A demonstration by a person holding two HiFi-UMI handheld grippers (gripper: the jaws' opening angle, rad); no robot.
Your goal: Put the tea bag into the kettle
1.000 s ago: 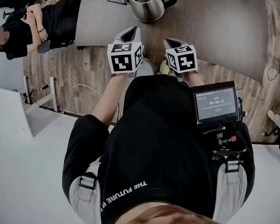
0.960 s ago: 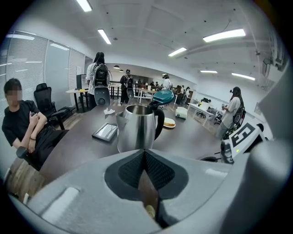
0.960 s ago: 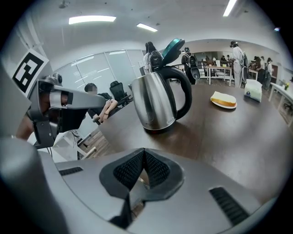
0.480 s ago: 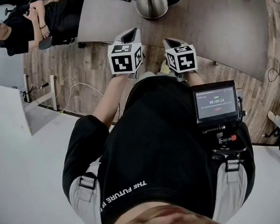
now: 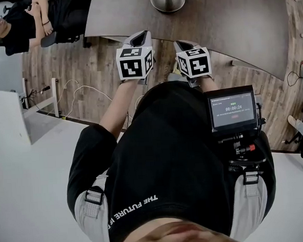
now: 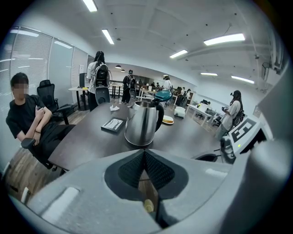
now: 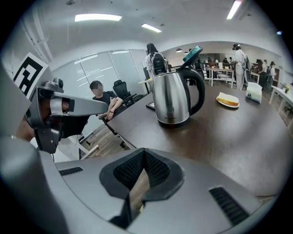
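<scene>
- Seated person (image 5: 17, 24) in black sits at far left, beside the desk (image 5: 238, 31).
- Left gripper (image 6: 144, 151): fingers clenched, nothing between them, at the desk's near edge.
- Kettle (image 6: 143, 123) stands upright on the desk, lid raised, with a dark flat tray (image 6: 112, 124) just to its left.
- Right gripper (image 7: 143, 151): fingers clenched, empty.
- Plate (image 7: 227, 100) with bread lies right of the kettle.

Kettle look: polished steel kettle (image 7: 176, 98) with a black handle (image 7: 199, 93) and base ring.
Kettle state: lid (image 7: 158, 63) flipped up, mouth open.
Kettle pose: upright.
Kettle place: on the dark tabletop (image 7: 238, 132), back from its near edge.
</scene>
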